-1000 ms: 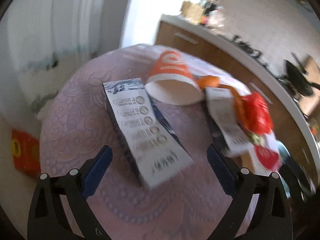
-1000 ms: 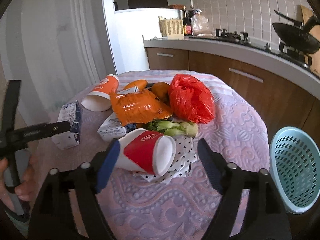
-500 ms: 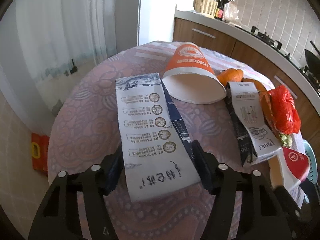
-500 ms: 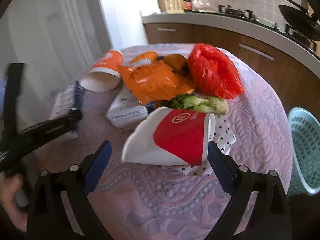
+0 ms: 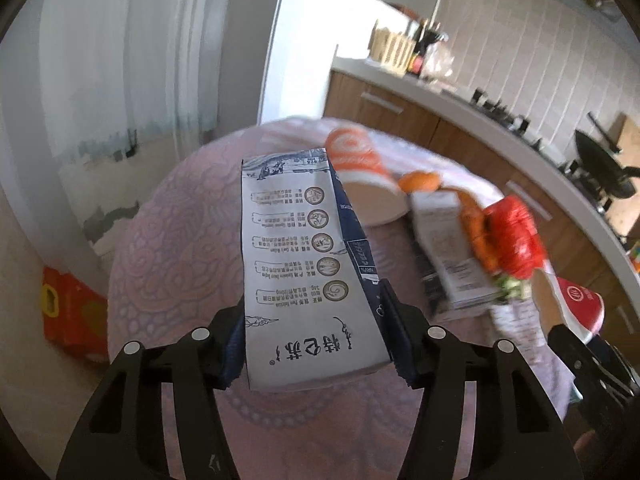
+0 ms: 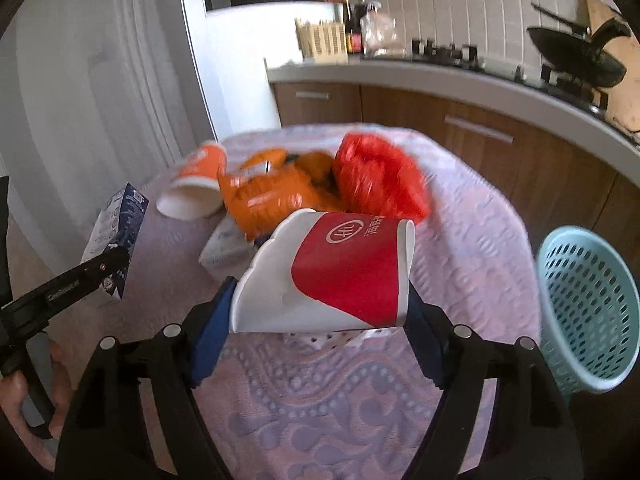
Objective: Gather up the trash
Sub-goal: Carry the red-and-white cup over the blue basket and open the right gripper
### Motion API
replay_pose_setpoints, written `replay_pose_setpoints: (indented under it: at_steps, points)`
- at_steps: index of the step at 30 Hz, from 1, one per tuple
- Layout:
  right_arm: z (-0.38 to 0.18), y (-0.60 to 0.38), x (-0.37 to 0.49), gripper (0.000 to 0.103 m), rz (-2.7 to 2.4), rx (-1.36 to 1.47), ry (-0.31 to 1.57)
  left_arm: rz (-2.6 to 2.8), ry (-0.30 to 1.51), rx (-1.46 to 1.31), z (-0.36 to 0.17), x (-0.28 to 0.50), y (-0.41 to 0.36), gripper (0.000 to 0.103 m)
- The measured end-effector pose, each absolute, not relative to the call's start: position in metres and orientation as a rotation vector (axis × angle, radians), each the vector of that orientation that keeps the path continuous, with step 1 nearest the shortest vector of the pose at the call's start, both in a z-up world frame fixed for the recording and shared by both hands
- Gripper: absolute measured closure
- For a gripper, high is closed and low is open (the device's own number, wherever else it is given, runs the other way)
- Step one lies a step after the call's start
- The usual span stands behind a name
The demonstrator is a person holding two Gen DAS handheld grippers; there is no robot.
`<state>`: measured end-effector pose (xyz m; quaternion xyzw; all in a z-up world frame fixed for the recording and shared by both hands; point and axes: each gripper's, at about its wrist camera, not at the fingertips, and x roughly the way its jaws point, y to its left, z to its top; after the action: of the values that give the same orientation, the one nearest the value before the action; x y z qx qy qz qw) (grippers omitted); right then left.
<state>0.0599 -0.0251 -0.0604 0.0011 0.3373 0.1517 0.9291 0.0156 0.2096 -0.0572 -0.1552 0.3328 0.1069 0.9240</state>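
Note:
My left gripper point(image 5: 316, 344) is shut on a white and blue milk carton point(image 5: 304, 272) and holds it lifted above the round table point(image 5: 168, 240); the carton also shows in the right wrist view point(image 6: 116, 240). My right gripper point(image 6: 316, 328) is shut on a red and white paper cup point(image 6: 332, 276), lying sideways between the fingers, above the table. On the table lie an orange paper cup point(image 6: 196, 188), an orange wrapper point(image 6: 272, 196), a red plastic bag point(image 6: 380, 180) and a second carton point(image 5: 448, 248).
A light blue plastic basket point(image 6: 588, 304) stands off the table's right edge. Kitchen counter point(image 6: 440, 76) with cabinets runs behind, with a wok point(image 6: 576, 56) on the stove. A red box point(image 5: 68, 312) lies on the floor at left.
Both grippers closed on their items and lifted them: the left on the milk carton, the right on the red cup. Both views tilted upward.

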Motion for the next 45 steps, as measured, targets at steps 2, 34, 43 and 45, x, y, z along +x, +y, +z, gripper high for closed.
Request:
replay_pose_setpoints:
  at_steps: [2,34,43,45]
  points:
    - [-0.050,-0.034,0.056,0.029,0.295,0.005,0.658,0.178,0.638,-0.307,-0.043,0.012,0.197,0.047]
    - [-0.144,-0.363,0.083,0.029,-0.285,0.299,0.857,-0.641,0.956,-0.022,-0.099,0.157,-0.187,0.047]
    - [-0.167,-0.378,0.094,0.028,-0.313,0.324,0.934,-0.620,1.058,0.009,-0.140,0.175,-0.204,0.044]
    - [-0.165,-0.375,0.095,0.028,-0.309,0.328,0.935,-0.613,1.062,0.016,-0.144,0.176,-0.203,0.036]
